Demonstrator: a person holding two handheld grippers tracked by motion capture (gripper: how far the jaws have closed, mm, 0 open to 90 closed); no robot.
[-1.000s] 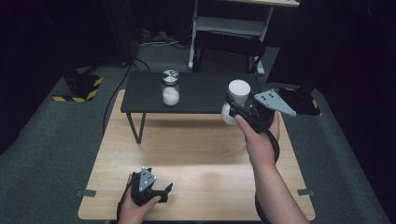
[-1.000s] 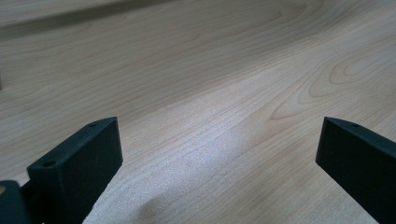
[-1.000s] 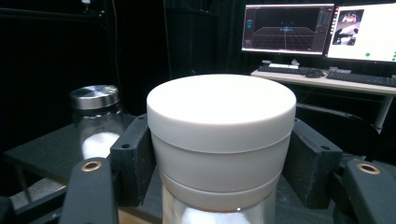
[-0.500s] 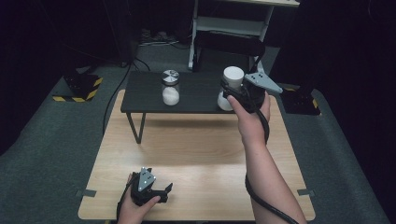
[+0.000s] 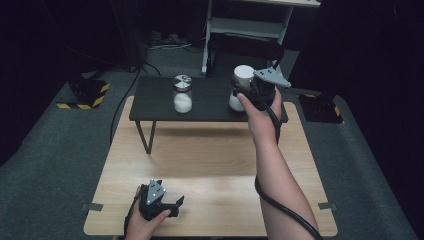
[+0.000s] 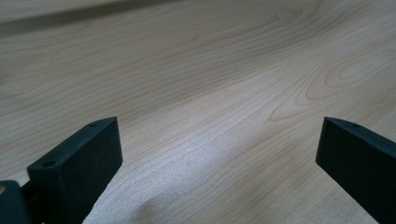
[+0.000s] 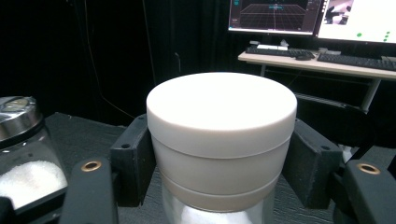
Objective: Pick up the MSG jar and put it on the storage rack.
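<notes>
Right gripper (image 5: 239,94) is at the right end of the dark bench (image 5: 155,107), jaws clamped either side of the white-lidded jar (image 5: 243,76). Right gripper view confirms it: both black pads press the jar (image 7: 222,140) just under the lid, one each side, jar upright. The glass below the lid holds something white. Jar base looks to be on or just above the bench top; contact can't be confirmed from the high view, since the hand covers it.

Second jar, metal lid (image 5: 183,93), stands upright near the middle of the bench, well apart from the gripped one and part-filled with white granules. In the right gripper view it sits at the left edge (image 7: 23,154), close beside the left pad but not touching.

Left gripper (image 5: 176,205) rests low on the light wooden table (image 5: 210,165), near its front edge toward the left corner, held in the left hand (image 5: 145,225). Jaws spread wide with nothing between them; left gripper view shows bare wood grain (image 6: 210,107) in the gap.

The bench stands across the far edge of the wooden table. Right forearm reaches over the table from the front edge, cable (image 5: 285,212) trailing along it. Behind the bench: a desk with monitors (image 7: 308,16) and keyboards.
</notes>
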